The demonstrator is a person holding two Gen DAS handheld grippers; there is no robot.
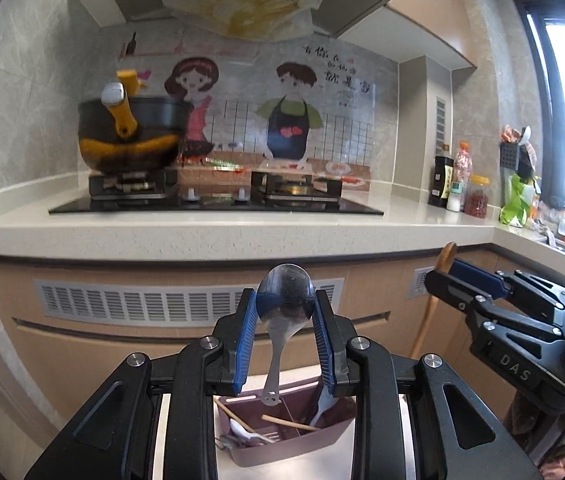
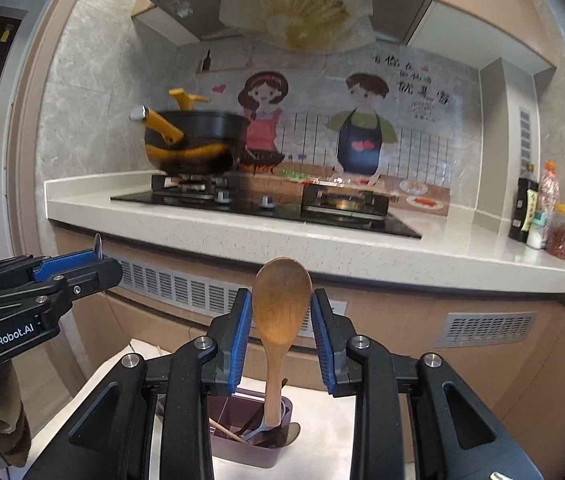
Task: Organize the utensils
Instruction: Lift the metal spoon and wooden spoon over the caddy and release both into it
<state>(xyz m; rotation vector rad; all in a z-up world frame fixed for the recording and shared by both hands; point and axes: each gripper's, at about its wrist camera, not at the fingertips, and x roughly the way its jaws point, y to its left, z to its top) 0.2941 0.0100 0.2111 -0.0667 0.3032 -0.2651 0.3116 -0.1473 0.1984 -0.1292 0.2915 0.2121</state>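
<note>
Below both grippers I see the mauve plastic utensil caddy (image 1: 282,436) standing on a pale surface, in front of the beige kitchen counter (image 1: 226,232). Its compartments hold a white plastic spoon (image 1: 324,402), another white utensil (image 1: 242,432) lying low at the caddy's left end, and thin wooden chopsticks (image 1: 288,423) slanting across the dividers.

My left gripper (image 1: 285,312) is pinching the bowl of a shiny stainless-steel spoon (image 1: 282,320) between its blue ribbed pads (image 1: 246,340); the handle hangs down with its tip just above the caddy's rim. My right gripper (image 2: 282,314) likewise clamps the bowl of a brown wooden spoon (image 2: 280,320) between its pads (image 2: 242,340), and that handle reaches down into the caddy (image 2: 250,450), though I cannot tell whether it touches the bottom.

On the counter behind the caddy sits a black gas hob (image 1: 214,198) with a black-and-yellow pot (image 1: 130,136) on its left burner.
</note>
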